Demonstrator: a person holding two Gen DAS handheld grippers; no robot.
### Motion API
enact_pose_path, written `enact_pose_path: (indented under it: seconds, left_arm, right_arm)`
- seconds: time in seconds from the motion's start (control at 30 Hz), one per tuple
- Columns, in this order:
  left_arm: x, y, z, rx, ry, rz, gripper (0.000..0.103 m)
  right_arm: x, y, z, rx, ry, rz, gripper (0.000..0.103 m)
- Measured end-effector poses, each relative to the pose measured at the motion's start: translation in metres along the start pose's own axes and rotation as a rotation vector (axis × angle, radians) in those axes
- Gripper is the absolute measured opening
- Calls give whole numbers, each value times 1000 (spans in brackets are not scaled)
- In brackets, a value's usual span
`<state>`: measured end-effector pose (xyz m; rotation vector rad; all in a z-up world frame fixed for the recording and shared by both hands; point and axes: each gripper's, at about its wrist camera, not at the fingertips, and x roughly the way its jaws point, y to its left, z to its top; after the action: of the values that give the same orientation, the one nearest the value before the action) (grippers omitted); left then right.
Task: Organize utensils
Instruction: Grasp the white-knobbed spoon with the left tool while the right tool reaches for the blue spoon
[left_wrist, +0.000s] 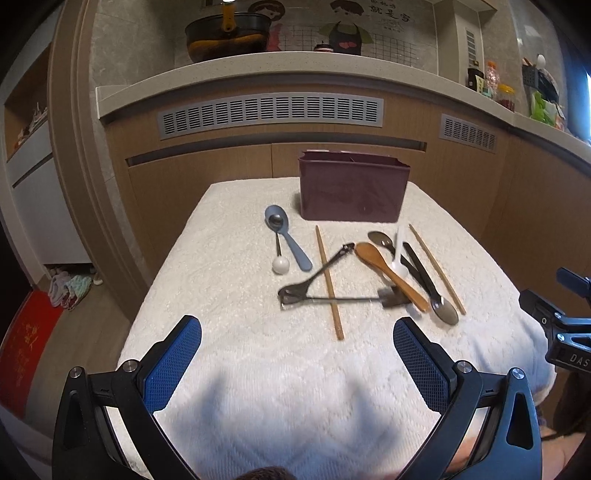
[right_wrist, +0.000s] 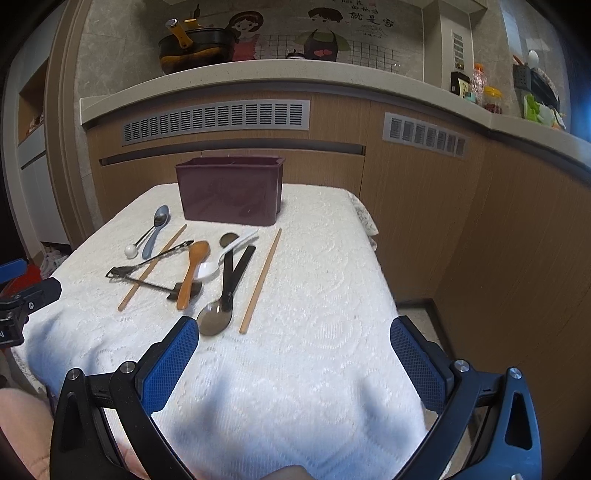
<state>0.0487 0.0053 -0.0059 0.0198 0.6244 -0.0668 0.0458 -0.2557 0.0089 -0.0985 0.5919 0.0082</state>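
A dark maroon utensil box (left_wrist: 352, 188) (right_wrist: 229, 190) stands at the far end of the white cloth-covered table (left_wrist: 240, 350). In front of it lie scattered utensils: a blue spoon (left_wrist: 286, 238) with a small metal spoon on it, two wooden chopsticks (left_wrist: 329, 282) (right_wrist: 260, 280), black tongs (left_wrist: 317, 271), a wooden spoon (left_wrist: 388, 271) (right_wrist: 190, 271), a white plastic spoon (right_wrist: 229, 253), and a large metal spoon (left_wrist: 445, 310) (right_wrist: 216, 317). My left gripper (left_wrist: 297, 350) hangs open and empty over the near cloth. My right gripper (right_wrist: 293, 349) is open too, just right of the large metal spoon.
Wooden cabinets with grey vents and a stone counter (left_wrist: 258, 70) rise behind the table. A black pot (left_wrist: 227, 35) sits on the counter; jars and bags stand at its right end (right_wrist: 491, 92). The table's right edge drops to the floor (right_wrist: 424, 306).
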Motion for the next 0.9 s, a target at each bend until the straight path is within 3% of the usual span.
enact_pose_path:
  seconds: [0.53, 0.67, 0.8, 0.9]
  left_arm:
    - [127, 39, 69, -147, 216, -145, 103]
    - [141, 45, 61, -75, 225, -69, 103]
    - [141, 50, 54, -82, 197, -76, 101]
    - [138, 40, 53, -1, 148, -11, 86]
  right_arm:
    - [83, 25, 62, -141, 15, -2, 103]
    - [101, 31, 66, -200, 25, -20, 103]
    - [119, 33, 68, -205, 50, 1, 103]
    - [129, 30, 69, -160, 76, 17, 103]
